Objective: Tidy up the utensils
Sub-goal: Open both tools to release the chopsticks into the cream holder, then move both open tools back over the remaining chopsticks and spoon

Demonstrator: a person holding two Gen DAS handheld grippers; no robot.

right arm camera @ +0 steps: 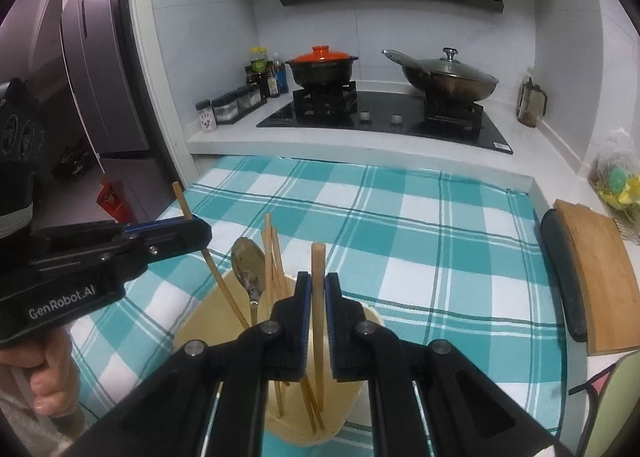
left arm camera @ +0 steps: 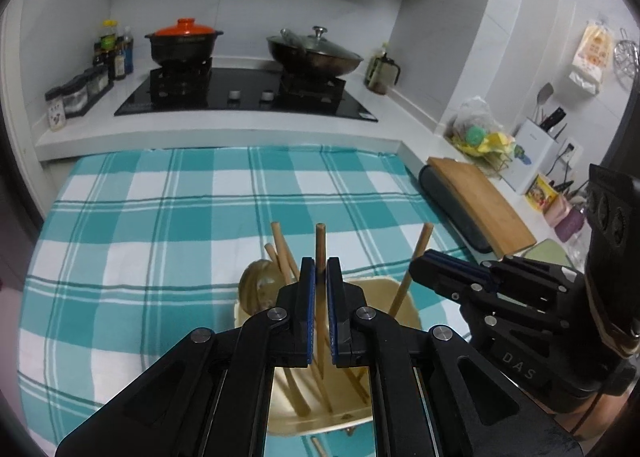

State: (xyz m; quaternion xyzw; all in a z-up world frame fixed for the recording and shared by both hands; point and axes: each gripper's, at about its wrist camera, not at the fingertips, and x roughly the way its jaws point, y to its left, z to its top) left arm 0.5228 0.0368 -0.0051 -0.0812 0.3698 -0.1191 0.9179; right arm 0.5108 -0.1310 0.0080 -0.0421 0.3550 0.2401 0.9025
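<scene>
1. Left gripper (left arm camera: 320, 269) pinched on one wooden chopstick (left arm camera: 320, 245), lower end already inside the cream holder (left arm camera: 404, 297); near-upright hold likely so it drops in cleanly
2. Right gripper (right arm camera: 318, 283) likewise clamped on a second chopstick (right arm camera: 318, 261), tip down in the same holder
3. Holder already carries a spoon (right arm camera: 248, 261) and more chopsticks (right arm camera: 272, 257), handles up, leaning on the rim
4. Holder stands on the checked cloth (left arm camera: 160, 209)
5. Beyond: stove (left arm camera: 248, 93), lidded pots
</scene>
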